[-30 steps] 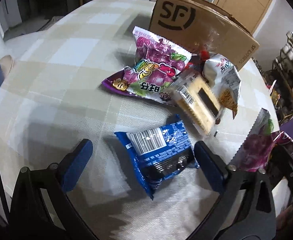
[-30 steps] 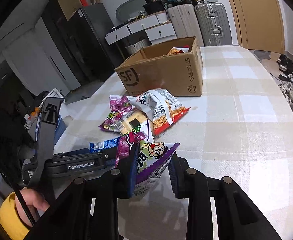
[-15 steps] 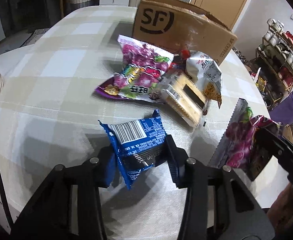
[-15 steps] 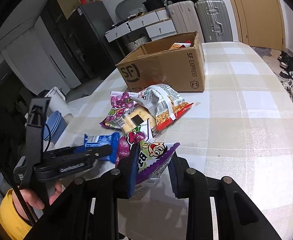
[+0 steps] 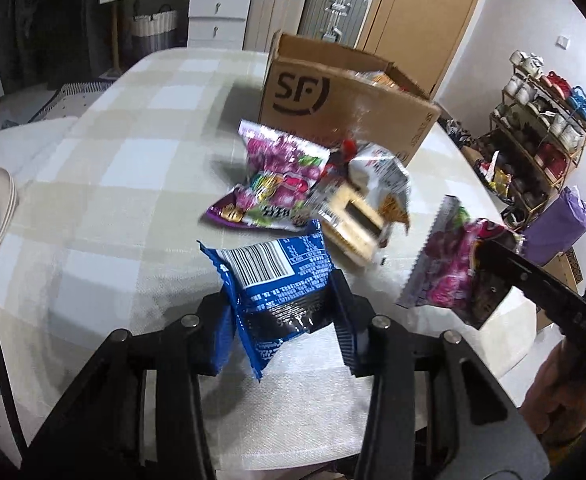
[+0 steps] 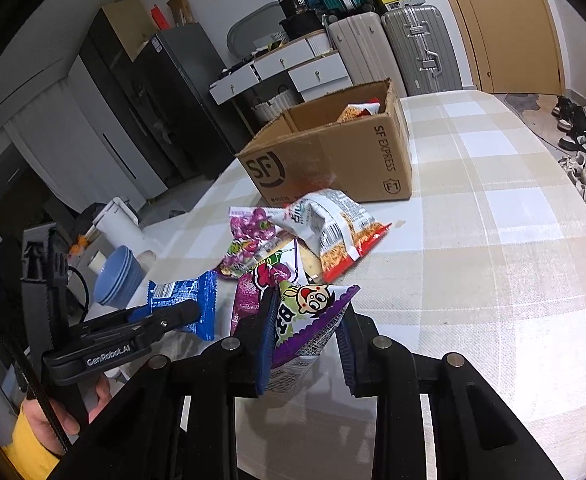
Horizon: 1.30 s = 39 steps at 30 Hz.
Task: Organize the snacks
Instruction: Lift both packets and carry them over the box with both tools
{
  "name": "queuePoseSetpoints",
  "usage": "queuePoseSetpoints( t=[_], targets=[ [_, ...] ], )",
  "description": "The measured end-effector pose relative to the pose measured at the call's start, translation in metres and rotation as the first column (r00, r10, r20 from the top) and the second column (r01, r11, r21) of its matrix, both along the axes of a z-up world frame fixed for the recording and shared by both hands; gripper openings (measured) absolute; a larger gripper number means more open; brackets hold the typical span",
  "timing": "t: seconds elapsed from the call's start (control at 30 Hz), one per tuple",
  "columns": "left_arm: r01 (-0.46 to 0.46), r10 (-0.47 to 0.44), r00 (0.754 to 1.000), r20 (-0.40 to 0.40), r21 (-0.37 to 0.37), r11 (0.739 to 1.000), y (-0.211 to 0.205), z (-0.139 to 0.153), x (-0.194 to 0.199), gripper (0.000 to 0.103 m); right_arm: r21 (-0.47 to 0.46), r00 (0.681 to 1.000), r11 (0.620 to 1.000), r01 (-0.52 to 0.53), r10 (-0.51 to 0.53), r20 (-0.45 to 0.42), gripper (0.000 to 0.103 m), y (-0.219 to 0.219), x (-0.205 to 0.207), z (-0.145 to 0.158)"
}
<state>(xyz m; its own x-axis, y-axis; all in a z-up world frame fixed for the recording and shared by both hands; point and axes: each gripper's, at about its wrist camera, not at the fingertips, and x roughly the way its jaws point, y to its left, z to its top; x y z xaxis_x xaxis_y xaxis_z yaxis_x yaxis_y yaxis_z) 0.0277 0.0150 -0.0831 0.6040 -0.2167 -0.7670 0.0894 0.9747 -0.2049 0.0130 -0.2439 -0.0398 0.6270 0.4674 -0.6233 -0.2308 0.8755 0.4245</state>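
My left gripper (image 5: 281,320) is shut on a blue cookie packet (image 5: 273,276) and holds it above the table; it also shows in the right wrist view (image 6: 185,300). My right gripper (image 6: 305,340) is shut on a purple candy bag (image 6: 309,320), seen at right in the left wrist view (image 5: 453,264). An open SF cardboard box (image 6: 333,156) stands behind a pile: a purple grape candy bag (image 5: 273,184), a clear-wrapped cake pack (image 5: 353,224) and a white-and-red noodle snack bag (image 6: 333,228). The box holds some snacks (image 6: 357,112).
The checked tablecloth (image 6: 493,240) covers the table. Blue bowls (image 6: 117,280) and a white kettle (image 6: 121,224) stand off the table's left side. Suitcases (image 6: 389,48), drawers and a door lie behind. A shelf of cups (image 5: 541,128) stands to the right.
My left gripper closed on the blue cookie packet and lifted it off the table. My right gripper kept its hold on the purple candy bag, moving slightly.
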Motion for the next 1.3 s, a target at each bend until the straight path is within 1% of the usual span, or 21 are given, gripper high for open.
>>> queuePoseSetpoints(
  t=[0.2, 0.43, 0.5, 0.6, 0.7, 0.9, 1.03, 1.17, 1.3],
  targets=[
    [0.02, -0.02, 0.999, 0.043, -0.013, 1.0, 0.001, 0.017, -0.009, 0.039, 0.015, 0.998, 1.0, 0.023, -0.024, 0.066, 0.027, 0.002, -0.005, 0.013],
    [0.02, -0.018, 0.999, 0.046, -0.036, 0.999, 0.005, 0.021, -0.012, 0.039, 0.018, 0.998, 0.999, 0.041, -0.042, 0.053, 0.027, 0.003, -0.001, 0.01],
    [0.004, -0.002, 0.999, 0.049, -0.044, 0.999, 0.007, 0.022, -0.011, 0.039, 0.023, 0.997, 0.999, 0.049, -0.05, 0.052, 0.027, 0.002, 0.0, 0.01],
    [-0.016, 0.019, 0.999, 0.045, -0.076, 0.997, 0.012, 0.026, -0.009, 0.039, 0.044, 0.996, 0.997, 0.064, -0.067, 0.057, 0.027, 0.001, -0.002, 0.013],
    [-0.006, 0.009, 0.998, 0.063, -0.049, 0.999, 0.008, 0.036, -0.01, 0.039, 0.051, 0.994, 0.997, 0.063, -0.067, 0.082, 0.027, 0.001, -0.003, 0.021],
    [0.03, -0.026, 0.995, 0.099, -0.039, 0.999, 0.0, 0.064, -0.012, 0.039, 0.06, 0.989, 0.996, 0.065, -0.072, 0.126, 0.027, -0.002, -0.001, 0.046],
    [0.042, -0.037, 0.991, 0.129, -0.037, 0.998, -0.001, 0.087, -0.004, 0.039, 0.068, 0.985, 0.996, 0.061, -0.071, 0.159, 0.027, -0.006, 0.006, 0.071],
    [0.048, -0.042, 0.988, 0.152, -0.035, 0.998, -0.002, 0.109, 0.013, 0.039, 0.064, 0.977, 0.996, 0.058, -0.07, 0.203, 0.027, -0.009, 0.019, 0.099],
    [0.054, -0.049, 0.986, 0.157, -0.027, 0.998, -0.005, 0.126, 0.042, 0.039, 0.059, 0.961, 0.993, 0.102, -0.114, 0.252, 0.027, -0.013, 0.032, 0.12]
  ],
)
